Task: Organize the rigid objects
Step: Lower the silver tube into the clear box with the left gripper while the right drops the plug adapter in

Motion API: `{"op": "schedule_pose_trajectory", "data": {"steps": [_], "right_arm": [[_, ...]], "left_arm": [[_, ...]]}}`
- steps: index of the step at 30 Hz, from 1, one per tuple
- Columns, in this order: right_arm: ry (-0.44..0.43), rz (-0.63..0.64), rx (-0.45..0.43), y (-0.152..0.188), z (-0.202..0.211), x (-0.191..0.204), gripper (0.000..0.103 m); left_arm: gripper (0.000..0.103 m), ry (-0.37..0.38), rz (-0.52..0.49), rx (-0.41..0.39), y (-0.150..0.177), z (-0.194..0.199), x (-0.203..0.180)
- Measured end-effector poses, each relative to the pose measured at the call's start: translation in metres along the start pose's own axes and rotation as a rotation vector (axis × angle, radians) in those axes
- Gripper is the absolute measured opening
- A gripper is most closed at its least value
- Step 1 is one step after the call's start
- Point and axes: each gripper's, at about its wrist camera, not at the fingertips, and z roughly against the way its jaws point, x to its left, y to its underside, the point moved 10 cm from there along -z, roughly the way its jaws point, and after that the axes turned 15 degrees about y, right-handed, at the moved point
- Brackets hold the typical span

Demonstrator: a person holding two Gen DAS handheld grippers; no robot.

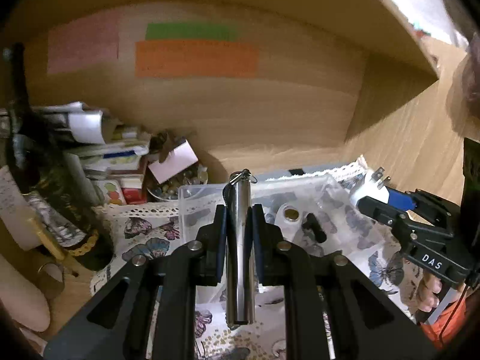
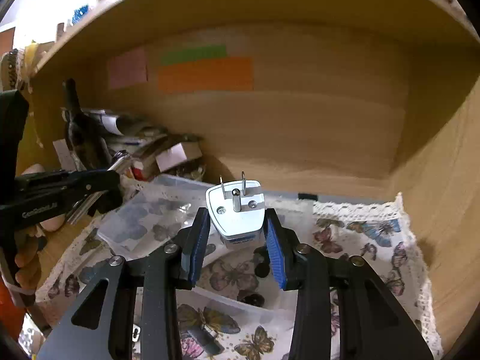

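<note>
While both tongs hang over the clear plastic bin (image 1: pixel 330 192) inside the wooden shelf, each has something clamped. Closed down narrow, the left gripper (image 1: pixel 238 219) pinches a steel cylinder (image 1: pixel 238 240) between its blue pads; the cylinder runs lengthwise along the fingers, its wire-ring end poking out past the tips, its flat end back toward the camera. Ahead and to the right of these tips, inside the bin, lie a white piece with a brass-coloured disc (image 1: pixel 291 214) and a small black part (image 1: pixel 313 228). The right gripper (image 2: pixel 237 234), set wider, grips a white plug adapter (image 2: pixel 237 213) by its sides, the three prongs pointing forward away from the fingers. Under both lies a butterfly-print cloth with lace edging (image 2: pixel 366 240); the bin sits on it, below and ahead of the right tips. Far to the left of the left gripper stands a dark bottle (image 1: pixel 21 150) beside a heap of papers and small boxes (image 1: pixel 114 156). On the back wall ahead are green, orange and pink sticky notes (image 1: pixel 195 57)
</note>
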Motion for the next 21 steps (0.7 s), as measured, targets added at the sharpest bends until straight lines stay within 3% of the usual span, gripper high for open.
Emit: {"op": "schedule_pose_trajectory", "data": {"steps": [8,16,21], "right_arm": [[-0.028,0.028,0.139,0.030,-0.049,0.014,0.034],[-0.046,0.054,0.211,0.048,-0.068,0.025,0.034],[-0.033,0.072,0.207,0.045,-0.067,0.026,0.037]], "left_arm": [[0.016,0.031,0.029,0.124,0.024,-0.049,0.014],[0.016,0.041,0.037,0.174,0.039,-0.070,0.019],[0.016,0.047,0.045,0.161,0.035,-0.065,0.018]]}}
